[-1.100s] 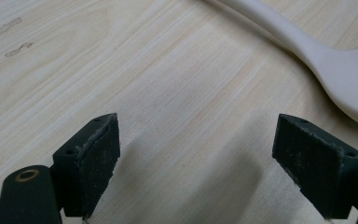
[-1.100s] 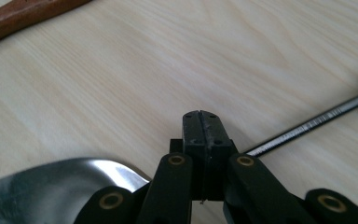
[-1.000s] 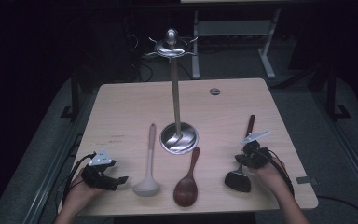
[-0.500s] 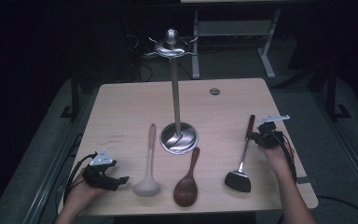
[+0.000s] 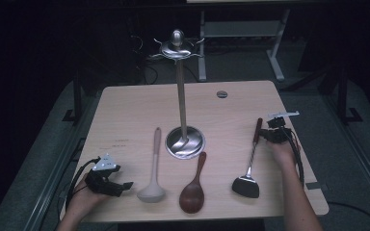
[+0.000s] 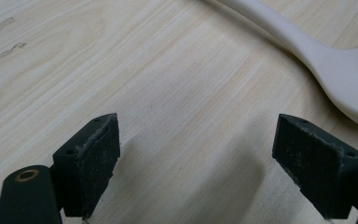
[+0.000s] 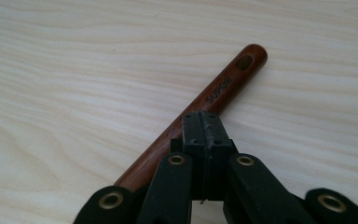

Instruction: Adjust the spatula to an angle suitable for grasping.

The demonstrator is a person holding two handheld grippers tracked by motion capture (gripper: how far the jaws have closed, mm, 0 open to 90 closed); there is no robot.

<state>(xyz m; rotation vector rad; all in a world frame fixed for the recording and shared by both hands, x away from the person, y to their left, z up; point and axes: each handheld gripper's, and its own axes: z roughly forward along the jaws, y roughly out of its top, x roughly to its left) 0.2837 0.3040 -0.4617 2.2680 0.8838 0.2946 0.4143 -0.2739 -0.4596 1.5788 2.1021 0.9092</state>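
Note:
A black spatula (image 5: 246, 186) with a red-brown wooden handle (image 7: 228, 86) lies at the table's right. My right gripper (image 5: 266, 135) is at the far end of that handle. Its jaws are shut pad against pad just above the wood (image 7: 204, 122), with nothing between them. My left gripper (image 5: 123, 186) rests near the front left corner, pointing toward a white ladle (image 5: 152, 166). It stands open over bare wood (image 6: 196, 172), and the ladle's bowl (image 6: 340, 74) lies just beyond the right jaw.
A tall metal utensil stand (image 5: 182, 110) with hooks at its top rises from a round base at the middle of the wooden table (image 5: 125, 110). A dark wooden spoon (image 5: 194, 187) lies between the ladle and the spatula. A small round plug (image 5: 222, 94) sits at the back.
My right hand has moved away from the spatula's head, along the handle toward its far end. The spatula has stayed in place, and the left hand has kept still.

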